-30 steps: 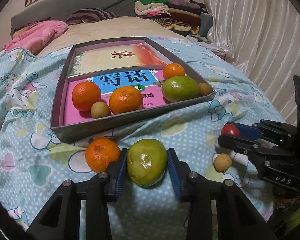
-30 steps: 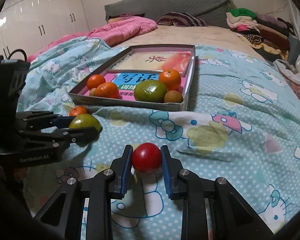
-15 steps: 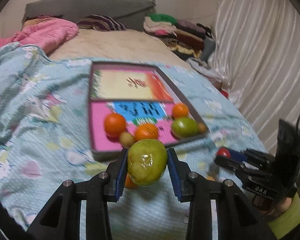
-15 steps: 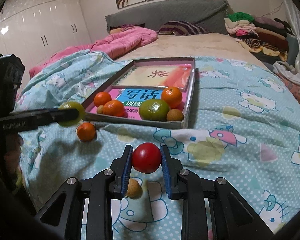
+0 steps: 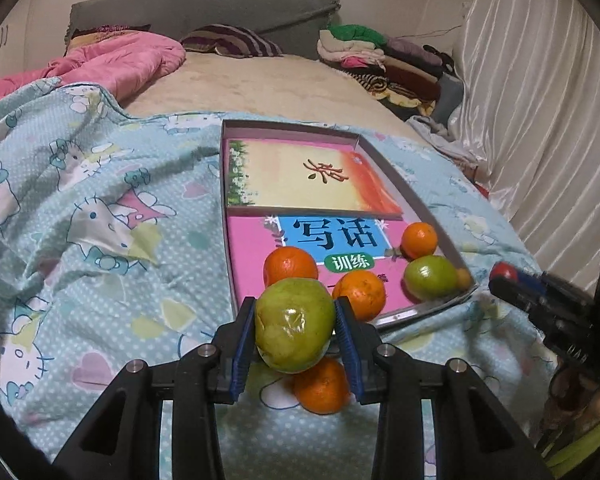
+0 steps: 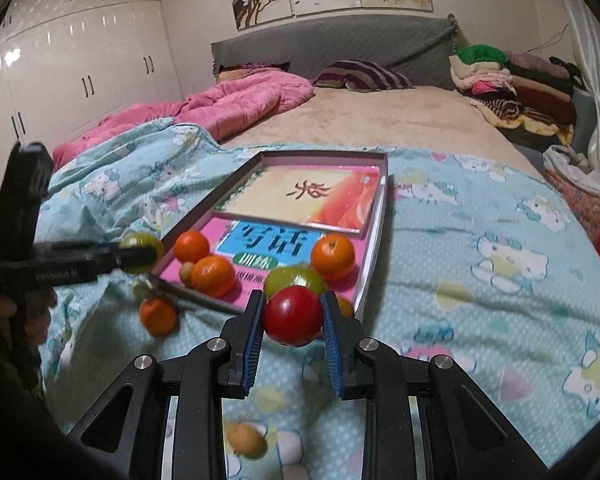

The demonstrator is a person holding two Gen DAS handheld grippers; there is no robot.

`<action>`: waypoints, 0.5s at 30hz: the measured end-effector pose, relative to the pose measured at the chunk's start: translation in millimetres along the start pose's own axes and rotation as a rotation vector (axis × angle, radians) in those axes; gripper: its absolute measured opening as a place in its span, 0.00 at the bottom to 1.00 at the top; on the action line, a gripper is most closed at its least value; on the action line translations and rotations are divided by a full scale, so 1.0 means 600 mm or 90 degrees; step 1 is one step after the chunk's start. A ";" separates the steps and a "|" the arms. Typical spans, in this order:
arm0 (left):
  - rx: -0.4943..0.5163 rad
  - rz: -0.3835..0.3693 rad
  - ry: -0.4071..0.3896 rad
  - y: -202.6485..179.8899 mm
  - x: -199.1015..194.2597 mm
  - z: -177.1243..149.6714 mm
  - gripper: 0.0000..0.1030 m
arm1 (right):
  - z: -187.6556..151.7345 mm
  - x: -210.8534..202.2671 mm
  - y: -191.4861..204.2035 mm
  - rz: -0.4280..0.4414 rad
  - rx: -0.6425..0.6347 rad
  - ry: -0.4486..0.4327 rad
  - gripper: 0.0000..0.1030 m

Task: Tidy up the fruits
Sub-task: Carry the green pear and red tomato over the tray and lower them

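The left tool [image 5: 295,330] is clamped on a round yellow-green fruit with a glossy, slightly bruised skin [image 5: 294,324], its blue-lined pads pressing on opposite sides at the widest part. The fruit hangs clear of the bed, in line with the near edge of the shallow grey cardboard tray [image 5: 420,200]. The right tool [image 6: 293,316] is clamped on a small, smooth, shiny red fruit [image 6: 293,315], also lifted, just short of the tray's near corner.

The tray lies on the pale blue cartoon-print quilt [image 5: 100,240] and holds two booklets, three oranges, a second green fruit [image 5: 431,278] and a couple of small brownish fruits. One loose orange [image 5: 322,388] rests on the quilt below the left tool, and a small tan fruit [image 6: 244,440] lies on the quilt beneath the right tool.

The green fruit looks firm and fairly heavy for its size; its waxy skin could slip, so the grip across the middle is the right one, and extra squeeze would likely bruise it. The red fruit appears light and thin-skinned, probably easy to crush or pop out sideways. Both are round and will likely roll on the booklet covers, so they are best set down against fruit already there.
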State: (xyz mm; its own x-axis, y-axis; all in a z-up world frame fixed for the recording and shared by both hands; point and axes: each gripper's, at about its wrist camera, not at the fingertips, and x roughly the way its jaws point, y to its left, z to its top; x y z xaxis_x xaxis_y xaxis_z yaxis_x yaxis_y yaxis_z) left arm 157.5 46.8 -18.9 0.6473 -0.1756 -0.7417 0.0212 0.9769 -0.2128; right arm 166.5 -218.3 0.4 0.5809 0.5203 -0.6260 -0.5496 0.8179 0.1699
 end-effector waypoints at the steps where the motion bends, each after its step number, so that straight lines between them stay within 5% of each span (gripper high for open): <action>1: 0.002 0.001 -0.001 0.000 0.001 0.000 0.37 | 0.004 0.003 -0.002 0.000 -0.001 -0.001 0.28; 15: 0.015 0.021 0.011 0.000 0.030 0.013 0.37 | 0.035 0.044 -0.035 -0.039 0.015 0.018 0.28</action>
State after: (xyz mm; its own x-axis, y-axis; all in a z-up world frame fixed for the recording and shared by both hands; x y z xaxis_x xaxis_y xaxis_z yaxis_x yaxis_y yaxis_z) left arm 175.2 44.5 -27.4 0.6342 -0.1458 -0.7593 0.0181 0.9846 -0.1738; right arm 205.9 -216.6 -4.0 0.5960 0.4623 -0.6565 -0.4992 0.8537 0.1480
